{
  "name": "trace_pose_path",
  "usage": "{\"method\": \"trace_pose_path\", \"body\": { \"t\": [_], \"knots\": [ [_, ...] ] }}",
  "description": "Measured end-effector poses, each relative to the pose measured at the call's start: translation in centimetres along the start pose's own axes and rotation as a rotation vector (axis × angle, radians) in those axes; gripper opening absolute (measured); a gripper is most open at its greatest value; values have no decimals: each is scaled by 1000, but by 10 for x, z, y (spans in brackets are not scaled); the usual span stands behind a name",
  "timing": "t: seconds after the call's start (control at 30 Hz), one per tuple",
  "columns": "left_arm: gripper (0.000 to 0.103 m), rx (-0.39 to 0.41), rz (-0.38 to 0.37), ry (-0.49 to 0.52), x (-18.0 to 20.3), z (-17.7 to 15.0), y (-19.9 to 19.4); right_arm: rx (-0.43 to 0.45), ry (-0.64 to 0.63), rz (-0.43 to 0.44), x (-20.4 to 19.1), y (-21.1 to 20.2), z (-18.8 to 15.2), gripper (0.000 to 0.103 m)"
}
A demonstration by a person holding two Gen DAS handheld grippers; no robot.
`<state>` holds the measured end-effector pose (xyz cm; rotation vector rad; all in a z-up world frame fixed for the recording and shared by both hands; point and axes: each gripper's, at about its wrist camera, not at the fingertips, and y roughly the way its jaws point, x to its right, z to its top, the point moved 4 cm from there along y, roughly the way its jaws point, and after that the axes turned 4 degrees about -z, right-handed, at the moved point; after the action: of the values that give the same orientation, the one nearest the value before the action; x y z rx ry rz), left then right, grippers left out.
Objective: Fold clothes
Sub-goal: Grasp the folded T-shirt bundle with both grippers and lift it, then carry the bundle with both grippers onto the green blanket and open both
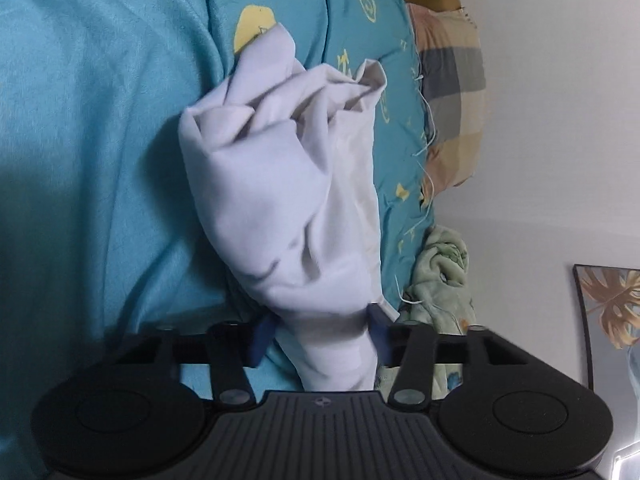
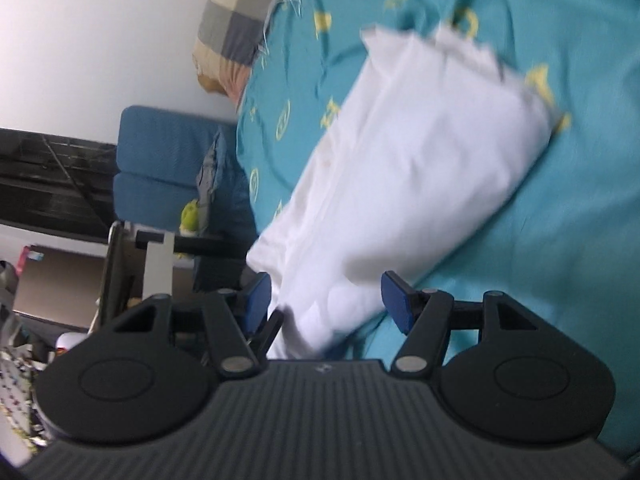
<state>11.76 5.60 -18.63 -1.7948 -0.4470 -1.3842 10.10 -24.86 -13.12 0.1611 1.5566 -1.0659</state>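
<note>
Pinched the white garment (image 1: 288, 184) between the left tongs (image 1: 324, 336), bunched to lift it off the teal quilt (image 1: 100, 120) ahead; right tongs (image 2: 326, 300) spread around it, not yet gripping.

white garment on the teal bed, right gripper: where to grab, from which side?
Judging by the right wrist view: take the near bunched end of the white garment, coming along its length from the near side. That end already lies between the open fingers of the right gripper; the far end spreads wide.
</note>
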Motion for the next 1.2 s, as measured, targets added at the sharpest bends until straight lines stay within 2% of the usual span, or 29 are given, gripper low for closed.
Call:
{"method": "trace_pose_path", "body": {
  "t": [0.1,0.27,0.37,0.47,0.53,0.57,0.6,0.63,0.7,0.73,0.8,0.87,0.97,1.0,1.13,1.17,1.2],
  "knots": [
    [21,11,-33,19,7,-1,-4,-67,33,30,-1,14,-11,64],
    [16,25,-117,83,26,-6,-11,-107,166,97,6,33,-19,66],
    [15,30,-151,83,31,-8,-15,-73,246,96,16,39,-10,74],
    [15,32,-161,62,30,-9,-17,-4,310,98,28,39,3,74],
    [15,32,-161,42,27,-11,-17,74,321,87,32,30,12,74],
    [15,29,-163,32,25,-12,-16,112,320,83,33,25,17,72],
    [16,27,-164,20,23,-13,-16,141,317,77,34,22,21,63],
    [16,23,-165,8,21,-14,-15,142,310,66,35,22,23,45],
    [21,15,-162,-19,17,-15,-13,151,274,48,32,20,23,23],
    [25,9,-151,-43,13,-16,-12,160,249,42,30,19,23,20],
    [44,0,-138,-102,4,-18,-11,176,212,55,24,15,22,17],
    [51,-8,-126,-152,-5,-20,-9,186,194,82,20,13,22,16],
    [66,-7,-90,-147,-9,-22,-7,192,175,113,15,11,22,15],
    [68,-6,-84,-147,-10,-21,-7,193,169,125,13,10,22,15],
    [68,20,-112,-191,-16,-13,-11,199,118,153,2,3,25,15],
    [64,33,-125,-195,-19,-7,-15,201,108,159,0,2,25,15],
    [52,48,-138,-194,-18,-7,-17,203,96,160,-3,1,26,15]
  ]
}}
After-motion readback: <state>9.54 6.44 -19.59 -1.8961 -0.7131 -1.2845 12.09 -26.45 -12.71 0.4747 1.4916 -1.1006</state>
